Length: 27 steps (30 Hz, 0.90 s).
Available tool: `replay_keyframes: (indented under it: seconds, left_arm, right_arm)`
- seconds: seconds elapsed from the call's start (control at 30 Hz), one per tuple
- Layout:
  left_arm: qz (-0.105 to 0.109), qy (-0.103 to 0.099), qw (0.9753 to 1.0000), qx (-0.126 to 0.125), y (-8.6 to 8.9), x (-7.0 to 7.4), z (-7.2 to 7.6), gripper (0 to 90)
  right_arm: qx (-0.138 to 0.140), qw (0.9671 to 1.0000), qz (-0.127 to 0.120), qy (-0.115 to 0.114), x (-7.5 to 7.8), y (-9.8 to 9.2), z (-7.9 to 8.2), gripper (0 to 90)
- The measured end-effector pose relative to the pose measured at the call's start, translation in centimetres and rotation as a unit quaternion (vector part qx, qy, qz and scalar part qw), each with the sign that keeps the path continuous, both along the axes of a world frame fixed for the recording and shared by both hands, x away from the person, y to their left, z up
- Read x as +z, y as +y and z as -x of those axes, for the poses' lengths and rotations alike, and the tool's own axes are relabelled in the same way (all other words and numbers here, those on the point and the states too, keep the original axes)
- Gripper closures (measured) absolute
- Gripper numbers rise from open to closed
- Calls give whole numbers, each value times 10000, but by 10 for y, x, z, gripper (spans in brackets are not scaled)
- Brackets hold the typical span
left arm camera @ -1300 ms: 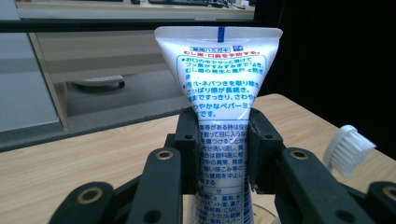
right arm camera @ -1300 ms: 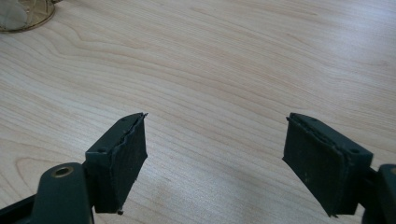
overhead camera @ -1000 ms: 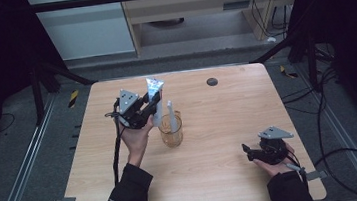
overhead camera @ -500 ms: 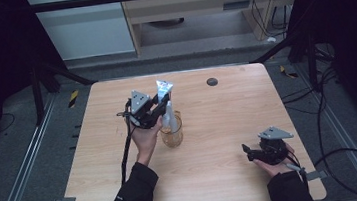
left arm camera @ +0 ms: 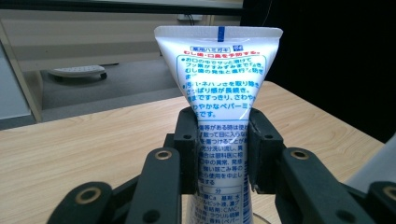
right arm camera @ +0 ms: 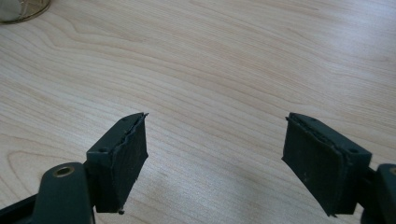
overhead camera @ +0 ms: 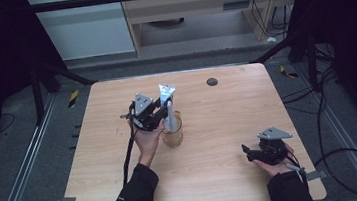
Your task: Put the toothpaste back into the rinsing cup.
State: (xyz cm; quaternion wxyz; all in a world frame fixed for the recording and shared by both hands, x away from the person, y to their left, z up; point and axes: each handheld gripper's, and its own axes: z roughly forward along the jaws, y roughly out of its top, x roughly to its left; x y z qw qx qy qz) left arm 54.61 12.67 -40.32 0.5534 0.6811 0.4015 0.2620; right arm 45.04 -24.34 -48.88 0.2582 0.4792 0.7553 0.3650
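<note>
- At the left of the wooden table [overhead camera: 100, 189], a white toothpaste tube [overhead camera: 167, 106] was held upright by the left gripper [overhead camera: 160, 113], its jaws clamped on the tube's printed middle, the crimped end up, as seen in the left gripper view [left arm camera: 219, 88].
- The tube's lower end was seen standing inside a clear glass cup [overhead camera: 172, 134] near the table's middle; whether it touched the bottom could not be told.
- A tip-over was judged the main risk: were the tube released while leaning, the light cup could be toppled by its weight against the rim.
- A squeeze was judged the second risk: paste could be forced out if the soft body were pinched harder.
- The cup could also be dragged if the gripper were pulled away sideways.
- At the right, the right gripper [overhead camera: 252, 154] was rested low on the table, its jaws spread wide and nothing between them, well apart from the cup, so no steadying could be given.
</note>
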Motion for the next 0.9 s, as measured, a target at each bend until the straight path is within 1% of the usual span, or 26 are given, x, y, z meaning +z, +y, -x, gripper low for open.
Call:
replay_keyframes:
  seconds: [0.23,0.5,0.73,0.83,0.9]
  left_arm:
    - [-40,64,10000,5,-1,-10,1,684]
    - [-116,148,9998,8,0,-15,3,677]
    - [-287,230,9993,-55,0,-20,7,671]
    - [-333,293,9990,-100,0,-19,8,669]
    - [-404,329,9986,-110,1,-19,9,667]
  right_arm:
    - [6,10000,39,-5,-1,0,0,217]
    - [0,10000,38,11,-2,0,-1,217]
    - [-12,10000,28,28,-2,1,0,215]
    - [-17,10000,20,31,-2,2,0,213]
    - [-20,10000,9,30,-2,2,1,213]
